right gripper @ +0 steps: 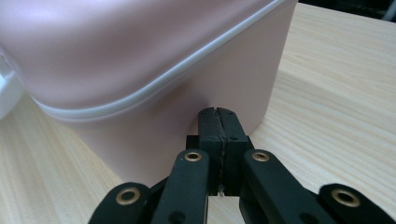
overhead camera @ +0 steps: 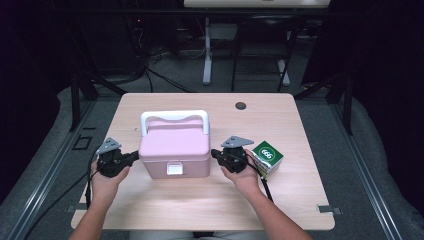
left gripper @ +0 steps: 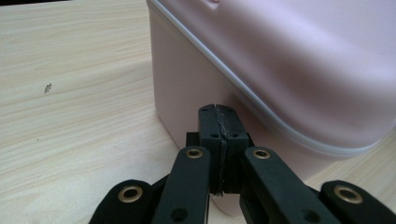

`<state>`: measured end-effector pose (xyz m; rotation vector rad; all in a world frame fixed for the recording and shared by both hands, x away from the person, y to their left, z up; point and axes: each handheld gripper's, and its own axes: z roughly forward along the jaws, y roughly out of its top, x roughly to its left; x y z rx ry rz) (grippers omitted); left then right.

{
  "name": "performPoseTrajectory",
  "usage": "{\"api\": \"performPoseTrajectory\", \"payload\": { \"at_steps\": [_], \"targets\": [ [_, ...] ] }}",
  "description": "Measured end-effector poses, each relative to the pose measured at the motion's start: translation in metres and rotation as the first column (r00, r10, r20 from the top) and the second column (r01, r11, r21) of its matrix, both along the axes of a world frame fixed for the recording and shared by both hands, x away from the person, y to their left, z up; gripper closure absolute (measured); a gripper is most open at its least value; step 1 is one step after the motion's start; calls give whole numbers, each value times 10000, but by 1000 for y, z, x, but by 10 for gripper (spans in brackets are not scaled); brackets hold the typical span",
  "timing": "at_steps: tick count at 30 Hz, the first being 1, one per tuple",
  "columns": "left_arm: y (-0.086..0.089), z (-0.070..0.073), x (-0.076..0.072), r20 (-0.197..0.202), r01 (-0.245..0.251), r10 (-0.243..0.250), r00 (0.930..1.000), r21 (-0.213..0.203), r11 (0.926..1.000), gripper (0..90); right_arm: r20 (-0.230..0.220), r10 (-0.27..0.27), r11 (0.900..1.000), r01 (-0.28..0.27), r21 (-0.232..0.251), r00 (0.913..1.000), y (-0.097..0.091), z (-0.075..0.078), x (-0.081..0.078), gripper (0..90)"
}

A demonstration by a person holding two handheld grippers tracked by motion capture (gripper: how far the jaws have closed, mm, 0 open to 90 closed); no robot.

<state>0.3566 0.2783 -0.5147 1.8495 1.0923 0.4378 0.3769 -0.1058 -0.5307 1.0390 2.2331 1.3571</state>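
Pink hard-plastic lidded box [overhead camera: 174, 150] with a white arched carrying handle [overhead camera: 174, 118] and a white front latch [overhead camera: 174, 169]; stands upright near the middle of the pale wood-grain table [overhead camera: 200, 205], latch side toward the person.

Condition: lid down, a pale seam running round the body just under it, seen close in both gripper views.

Handling, as judged: rigid moulded shell with smooth, slightly glossy walls, likely light when unloaded; contents unknown. Smooth sides offer little purchase, so a squeeze from two sides may slip. Better holds are the handle for lifting and the latch for opening; the other gripper can steady a side wall.

Left gripper [left gripper: 218, 112]: jaws fully closed, pad against pad, nothing between them; tips at or just short of the box's left wall, low down near a corner. Contact cannot be confirmed.

Right gripper [right gripper: 218, 112]: jaws likewise closed on nothing, tips at the right wall, low down.

Also present: small green-and-white carton [overhead camera: 267, 157], on the table just right of the right hand, apart from the box.
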Motion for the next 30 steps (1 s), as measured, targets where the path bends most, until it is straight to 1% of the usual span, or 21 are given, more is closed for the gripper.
{"api": "performPoseTrajectory", "payload": {
  "at_steps": [8,11,22,26,30],
  "targets": [
    [1,-1,0,-43,46,-47,10000,-114,9999,900,-66,6,10000,-6,12,10000,1,0,0,900],
    [1,-1,0,-82,69,-70,9999,-120,9999,900,-25,-13,10000,13,-40,10000,1,0,-1,900],
    [-1,-1,-2,-42,-121,121,9999,-117,9999,900,-33,5,9999,-6,-155,10000,2,2,-5,900],
    [-1,-1,-3,-81,-121,120,9999,-128,9998,900,-7,41,9996,-41,-286,10000,2,3,-7,900],
    [-1,-1,-4,-82,-136,135,9999,-139,9998,900,11,36,9996,-36,-275,10000,2,3,-8,900]
  ]
}}
